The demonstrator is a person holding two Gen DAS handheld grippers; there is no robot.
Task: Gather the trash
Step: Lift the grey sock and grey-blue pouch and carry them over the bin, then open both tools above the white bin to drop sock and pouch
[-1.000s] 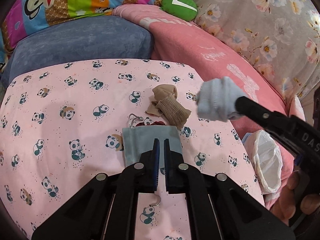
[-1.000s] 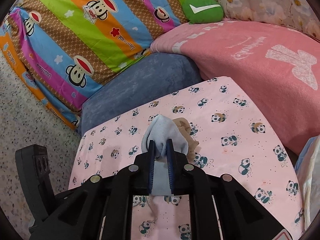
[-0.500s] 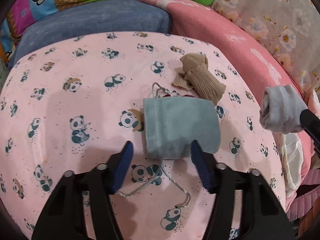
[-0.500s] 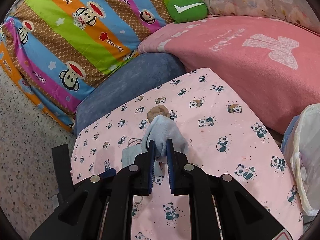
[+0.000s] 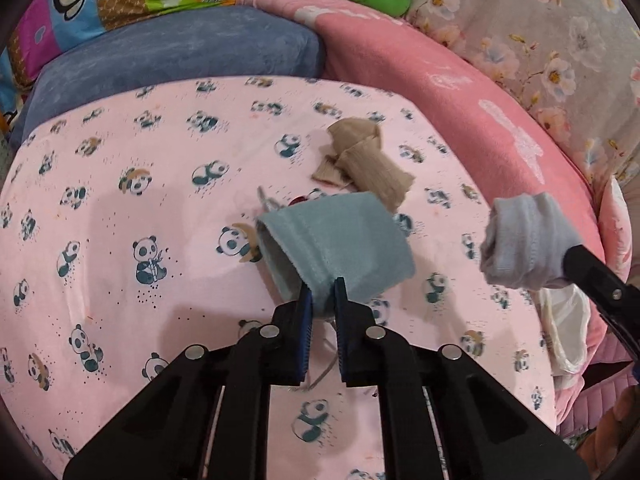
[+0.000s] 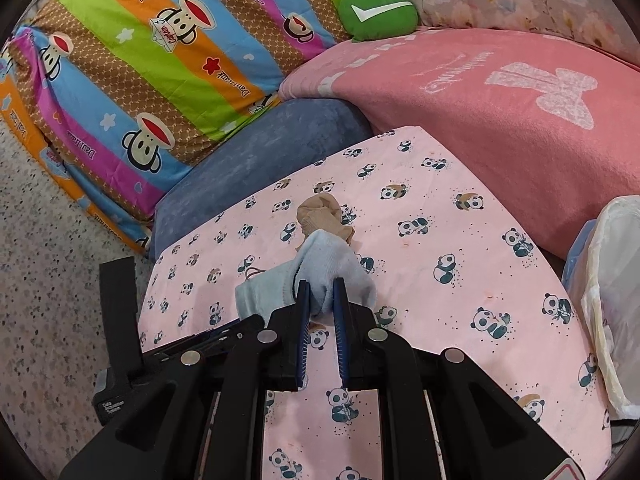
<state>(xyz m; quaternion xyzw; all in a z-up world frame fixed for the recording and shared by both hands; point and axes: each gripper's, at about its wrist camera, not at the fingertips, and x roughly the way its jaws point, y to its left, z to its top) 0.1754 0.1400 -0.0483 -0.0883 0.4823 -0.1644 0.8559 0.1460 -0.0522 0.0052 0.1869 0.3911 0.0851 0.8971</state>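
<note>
Jaws on my left gripper point(image 5: 322, 294) are closing, pinching the near edge of the grey-blue pouch point(image 5: 340, 242), which lies on the panda-print surface point(image 5: 120, 240) with its far part bunched up. Just beyond it sits a crumpled tan sock point(image 5: 366, 162), touching the pouch's far edge. My right gripper point(image 6: 320, 292) has its jaws nearly together, clamped on a pale blue sock point(image 6: 334, 264) held above the surface. Off the right edge I see a white plastic bag point(image 6: 612, 300), open and well apart from the pouch.
</note>
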